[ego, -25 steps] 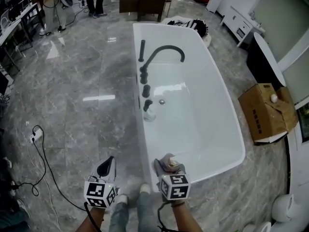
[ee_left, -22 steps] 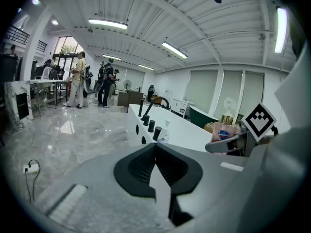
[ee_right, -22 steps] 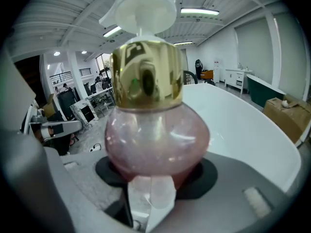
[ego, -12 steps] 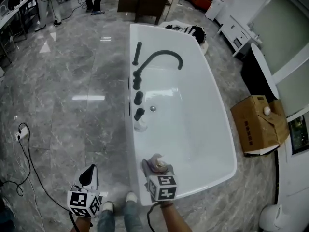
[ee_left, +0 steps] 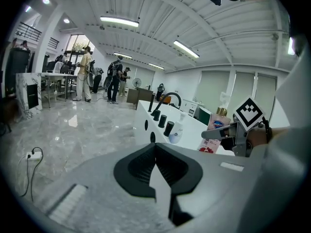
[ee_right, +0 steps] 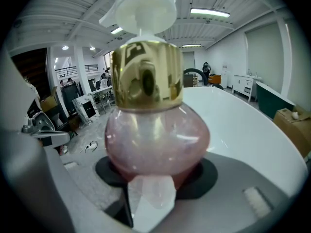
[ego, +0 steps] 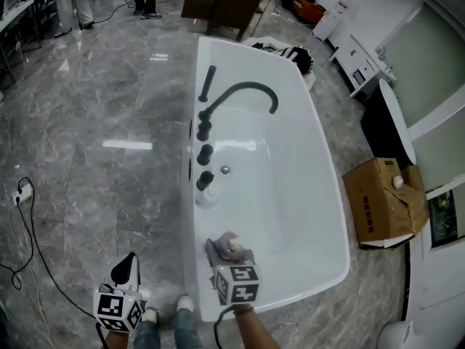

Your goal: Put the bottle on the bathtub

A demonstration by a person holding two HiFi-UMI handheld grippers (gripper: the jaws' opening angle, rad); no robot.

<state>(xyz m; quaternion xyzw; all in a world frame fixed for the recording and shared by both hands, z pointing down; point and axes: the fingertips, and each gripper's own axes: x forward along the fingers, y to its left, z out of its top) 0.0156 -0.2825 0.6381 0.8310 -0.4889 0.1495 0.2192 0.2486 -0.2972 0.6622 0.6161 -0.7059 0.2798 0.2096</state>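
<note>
A pink bottle [ee_right: 156,135] with a gold collar and a white pump top fills the right gripper view. My right gripper [ee_right: 154,178] is shut on its body. In the head view the bottle [ego: 233,250] and right gripper [ego: 229,254] hover over the near left rim of the white bathtub [ego: 320,195]. My left gripper [ego: 129,260] hangs over the floor left of the tub, jaws shut with nothing between them. The left gripper view shows its shut jaws [ee_left: 155,147] and, to the right, the held bottle [ee_left: 218,130].
A black faucet [ego: 241,93] with several black knobs lines the tub's left rim, and a small white bottle [ego: 206,195] stands there. A cardboard box [ego: 380,199] sits on the floor at right. A cable [ego: 23,217] trails at left. People stand far back.
The left gripper has dropped away to the left, lower in the view. The right gripper keeps the bottle over the tub's near rim while the view shifts.
</note>
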